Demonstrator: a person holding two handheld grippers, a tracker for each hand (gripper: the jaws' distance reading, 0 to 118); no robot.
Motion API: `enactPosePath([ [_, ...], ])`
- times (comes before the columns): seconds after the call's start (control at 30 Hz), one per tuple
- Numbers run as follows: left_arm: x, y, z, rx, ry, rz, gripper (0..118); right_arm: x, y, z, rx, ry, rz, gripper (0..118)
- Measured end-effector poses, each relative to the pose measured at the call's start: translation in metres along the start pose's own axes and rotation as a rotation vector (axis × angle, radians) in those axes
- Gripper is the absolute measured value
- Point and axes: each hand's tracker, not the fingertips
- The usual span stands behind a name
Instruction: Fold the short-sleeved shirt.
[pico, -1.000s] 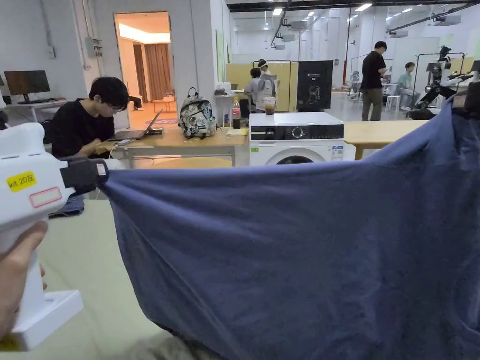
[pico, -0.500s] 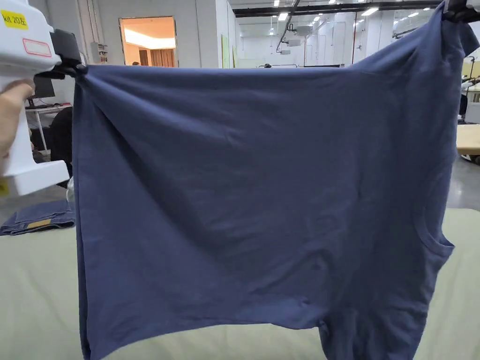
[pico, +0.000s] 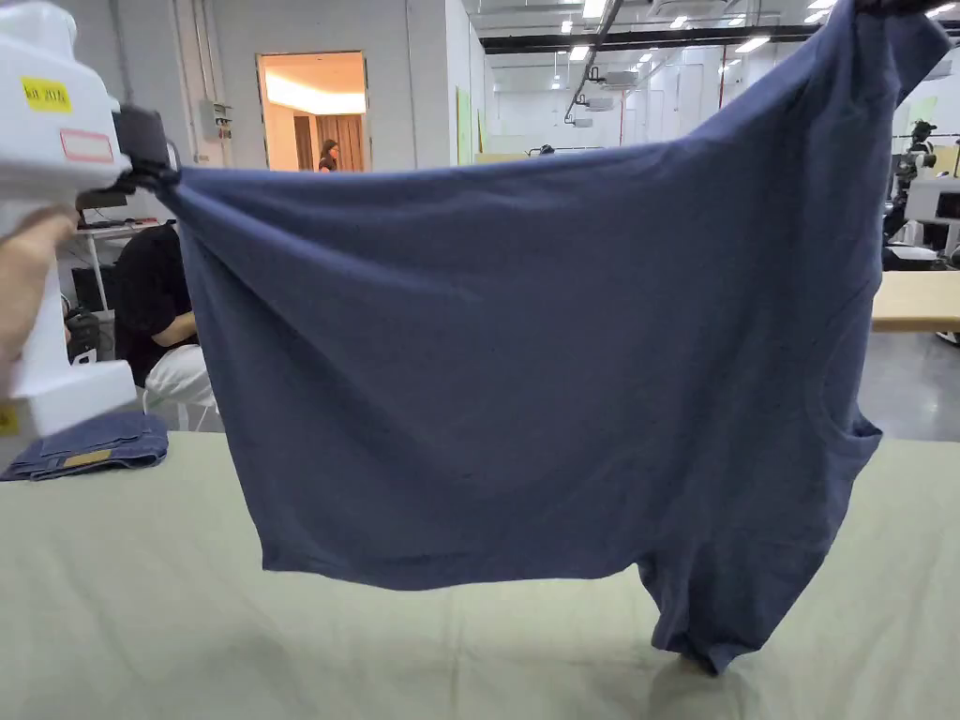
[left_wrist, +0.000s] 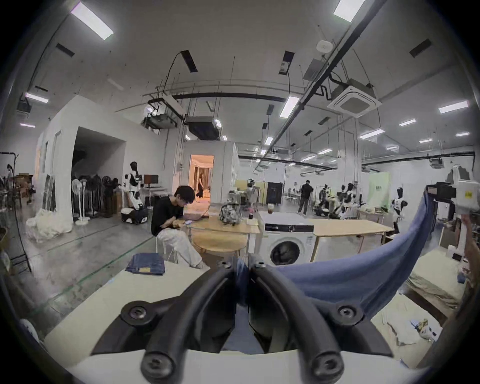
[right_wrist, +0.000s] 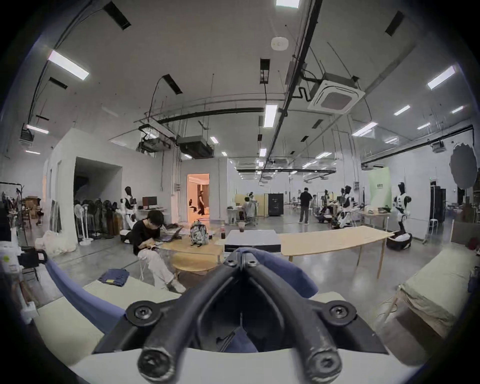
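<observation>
- One wide work table with a pale green cover spreads across the lower head view; it bears folded jeans at its far left edge.
- Held up above that table hangs the blue short-sleeved shirt, spread wide between the two grippers. Its top edge sags in the middle and rises toward the right. A lower corner on the right droops down to touch, or nearly touch, the cover (the contact is hard to judge).
- Behind the table, the left gripper view shows a white washing machine with a cup and a bottle on its top; what the drum holds cannot be told through the dark door.
- A seated person in a black top bends over a wooden desk, on which stands a patterned backpack, closed as far as can be seen.
- The left gripper has its black jaws pressed together on a bunched corner of the shirt, with cloth squeezed between them; in the head view a hand grips its white handle.
- The right gripper likewise has its jaws clamped on the shirt's other top corner, with blue cloth bulging out past the tips.
</observation>
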Motion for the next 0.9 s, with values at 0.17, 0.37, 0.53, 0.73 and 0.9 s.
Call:
enactPosePath([
  [0.17,-0.014,-0.077,0.002,-0.112,-0.029,0.053,1,-0.001,-0.065,0.008,-0.107,0.044,-0.015,0],
  [0.37,-0.03,-0.151,0.046,-0.169,-0.062,0.114,1,0.006,-0.144,0.069,-0.156,0.079,-0.069,0],
  [0.53,-0.035,-0.223,0.134,-0.185,-0.114,0.103,1,0.023,-0.219,0.151,-0.204,0.145,-0.117,0],
  [0.73,-0.049,-0.302,0.228,-0.302,-0.095,0.241,1,0.034,-0.316,0.244,-0.342,0.142,-0.138,0],
  [0.9,-0.06,-0.371,0.267,-0.435,-0.047,0.229,1,0.036,-0.404,0.287,-0.536,0.106,-0.181,0],
])
